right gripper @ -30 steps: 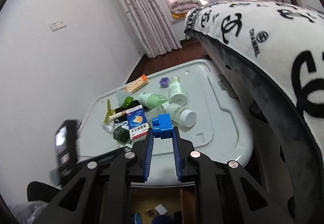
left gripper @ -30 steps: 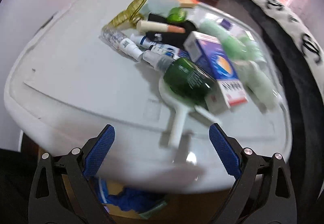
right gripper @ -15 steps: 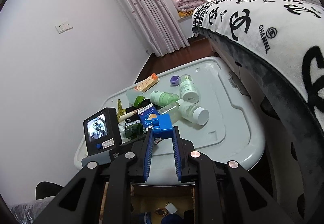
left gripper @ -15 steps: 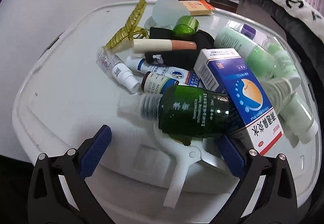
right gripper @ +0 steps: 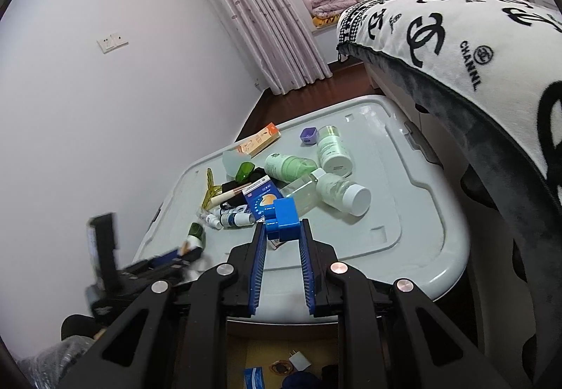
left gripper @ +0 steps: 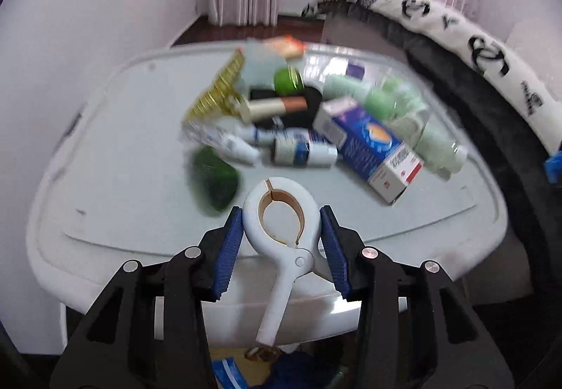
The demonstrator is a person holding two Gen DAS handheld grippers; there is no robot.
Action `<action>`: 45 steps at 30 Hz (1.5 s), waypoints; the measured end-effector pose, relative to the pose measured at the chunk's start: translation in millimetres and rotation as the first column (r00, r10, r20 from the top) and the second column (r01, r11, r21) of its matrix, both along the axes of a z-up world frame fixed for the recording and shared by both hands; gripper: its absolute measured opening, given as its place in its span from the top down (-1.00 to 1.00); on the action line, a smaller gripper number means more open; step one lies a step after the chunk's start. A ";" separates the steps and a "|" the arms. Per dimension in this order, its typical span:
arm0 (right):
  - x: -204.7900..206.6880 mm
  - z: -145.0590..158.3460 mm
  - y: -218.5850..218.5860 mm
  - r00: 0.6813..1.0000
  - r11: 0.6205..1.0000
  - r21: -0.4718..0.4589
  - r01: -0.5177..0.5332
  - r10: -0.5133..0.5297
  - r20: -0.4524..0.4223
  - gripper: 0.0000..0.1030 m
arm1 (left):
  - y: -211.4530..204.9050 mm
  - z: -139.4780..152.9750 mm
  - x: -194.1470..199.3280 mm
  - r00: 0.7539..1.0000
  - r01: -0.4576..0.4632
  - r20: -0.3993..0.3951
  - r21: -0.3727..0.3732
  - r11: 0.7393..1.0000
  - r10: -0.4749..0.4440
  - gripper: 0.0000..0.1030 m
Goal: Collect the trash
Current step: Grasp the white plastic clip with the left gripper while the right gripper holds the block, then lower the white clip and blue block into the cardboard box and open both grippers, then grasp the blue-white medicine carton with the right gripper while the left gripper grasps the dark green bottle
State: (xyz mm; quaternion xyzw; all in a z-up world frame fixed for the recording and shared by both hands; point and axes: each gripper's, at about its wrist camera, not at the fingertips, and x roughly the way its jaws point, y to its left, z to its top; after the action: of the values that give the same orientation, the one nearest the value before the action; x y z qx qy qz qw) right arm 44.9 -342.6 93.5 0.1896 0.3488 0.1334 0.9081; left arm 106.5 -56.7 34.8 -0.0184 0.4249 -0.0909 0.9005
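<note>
My left gripper [left gripper: 281, 224] is shut on a white plastic clamp [left gripper: 281, 231] and holds it at the near edge of a white bin lid [left gripper: 123, 185]. A dark green bottle [left gripper: 212, 178] lies just left of the clamp. Behind it lies a pile of small bottles, a blue medicine box [left gripper: 368, 146] and pale green bottles [left gripper: 435, 143]. My right gripper [right gripper: 281, 234] is shut on a small blue block [right gripper: 284, 218] above the lid's near edge [right gripper: 404, 269]. The left gripper shows blurred at the lower left of the right wrist view [right gripper: 168, 259].
A cardboard box with blue items [right gripper: 298, 371] sits below the lid's near edge. A bed with a black and white blanket [right gripper: 474, 55] runs along the right. A white wall stands to the left. Curtains [right gripper: 263, 20] hang at the back.
My left gripper closed on the white clamp and pulled it back to the lid's near edge. The green bottle that lay on the clamp rolled to the left. The right gripper barely moved.
</note>
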 end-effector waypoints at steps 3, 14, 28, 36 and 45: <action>1.6 -2.6 8.0 1.000 1.000 -0.009 -0.017 0.017 -0.009 0.63 | 4.4 10.7 -15.4 1.000 -0.002 0.003 -0.010 1.000 0.002 0.15; -49.3 -37.1 71.4 0.981 0.981 -0.053 -0.185 0.181 -0.076 0.63 | 12.3 11.0 -131.9 0.998 0.064 -0.019 0.075 0.995 -0.062 0.14; -90.1 -105.8 123.7 0.920 0.961 -0.107 -0.253 0.205 -0.335 -0.03 | 25.4 -65.7 -158.4 0.941 0.088 -0.335 0.090 0.992 -0.053 -0.46; -37.8 -66.3 111.0 0.958 0.965 -0.153 -0.214 0.176 -0.228 -0.32 | 29.4 -69.3 -157.3 0.936 0.074 -0.350 0.058 0.996 -0.049 -0.50; 97.7 -53.7 102.3 0.956 0.924 -0.289 -0.251 0.190 -0.224 -0.41 | 45.1 -74.6 -152.1 0.925 0.020 -0.380 -0.022 1.000 -0.027 -0.50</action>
State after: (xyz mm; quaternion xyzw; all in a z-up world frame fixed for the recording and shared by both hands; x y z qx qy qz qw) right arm 142.6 -240.3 39.8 0.0140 0.4706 0.1591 0.8678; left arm -45.6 -11.6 -39.9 -0.0385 0.5906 -0.1003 0.7998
